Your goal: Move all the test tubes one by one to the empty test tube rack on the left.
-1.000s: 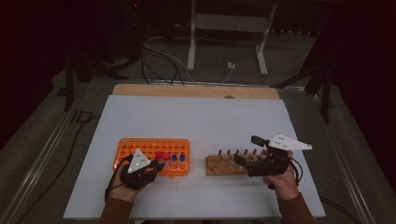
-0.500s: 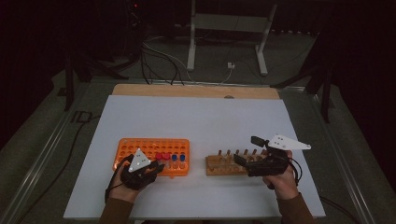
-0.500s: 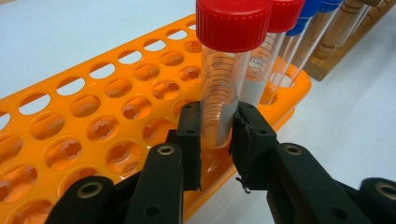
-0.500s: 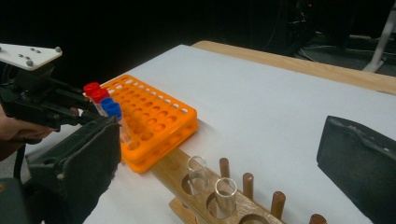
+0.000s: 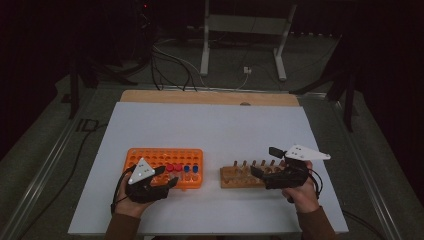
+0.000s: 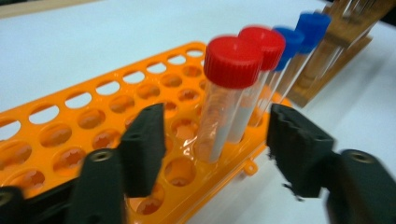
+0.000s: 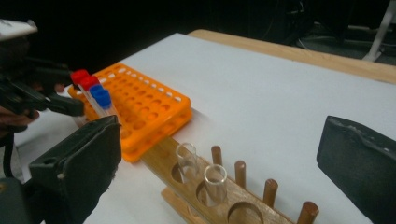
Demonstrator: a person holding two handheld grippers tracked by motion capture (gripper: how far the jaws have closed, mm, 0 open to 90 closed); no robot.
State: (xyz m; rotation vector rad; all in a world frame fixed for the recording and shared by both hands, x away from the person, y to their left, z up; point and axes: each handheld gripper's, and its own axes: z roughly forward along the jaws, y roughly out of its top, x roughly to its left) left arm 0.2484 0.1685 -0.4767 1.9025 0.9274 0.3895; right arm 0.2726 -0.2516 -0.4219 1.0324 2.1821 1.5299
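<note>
Nothing has shifted; left tongs (image 6: pixel 215 140) gape around a red-capped tube (image 6: pixel 223 95) in the orange rack (image 5: pixel 150 159); right tongs (image 7: pixel 224 172) gape over the wooden rack (image 7: pixel 210 196), at 3 o'clock

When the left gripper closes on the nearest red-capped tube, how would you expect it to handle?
The red-capped tube looks like clear, smooth plastic, so it may slip between the open left gripper jaws. It appears mostly empty, so probably light. Standing tilted in the orange rack, it seems loosely seated and should lift out easily.
</note>
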